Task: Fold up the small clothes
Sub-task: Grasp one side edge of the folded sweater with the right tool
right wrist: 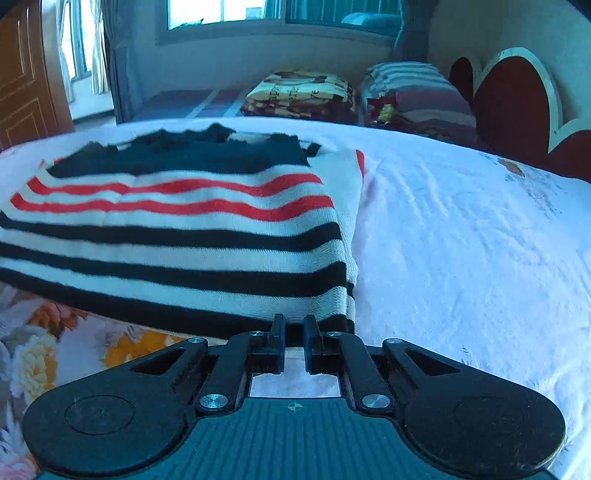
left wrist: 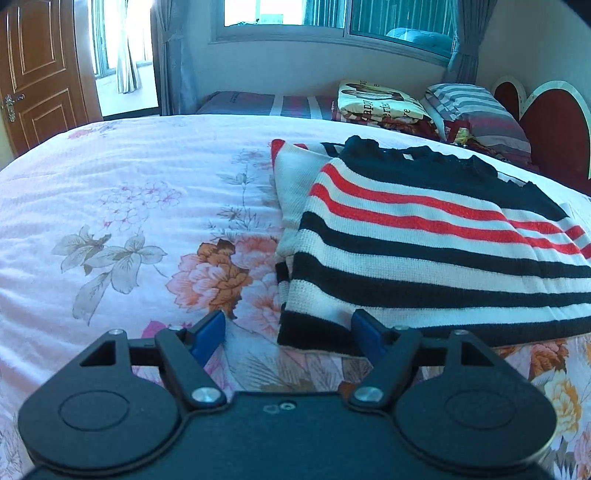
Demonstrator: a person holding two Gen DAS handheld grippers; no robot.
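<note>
L gripper (left wrist: 288, 328) sits low over the bed (left wrist: 110, 206), blue-padded fingers (left wrist: 208, 330) spread wide and released, nothing between them; the R pad is just at the near L corner of the striped sweater (left wrist: 424, 240). R gripper (right wrist: 294, 326) is at the sweater's (right wrist: 184, 236) near R corner, fingers (right wrist: 277, 328) drawn nearly together w/ only a narrow gap; the dark hem edge lies right at the tips, but can't tell if any cloth is actually pinched.

Sweater lies folded flat on the floral quilt, toward the bed's near edge, black/white bands nearest, two red stripes mid, solid dark part w/ ragged-looking edge farthest. A white layer sticks out from under it on both sides.

Beyond, at the far edge of the bed: a folded printed blanket (left wrist: 380, 103) beside a striped pillow (left wrist: 476, 110), then a heart-shaped headboard (left wrist: 554, 122). Far wall has a window (left wrist: 332, 18) w/ curtains; a wood door (left wrist: 40, 70) stands far L.
</note>
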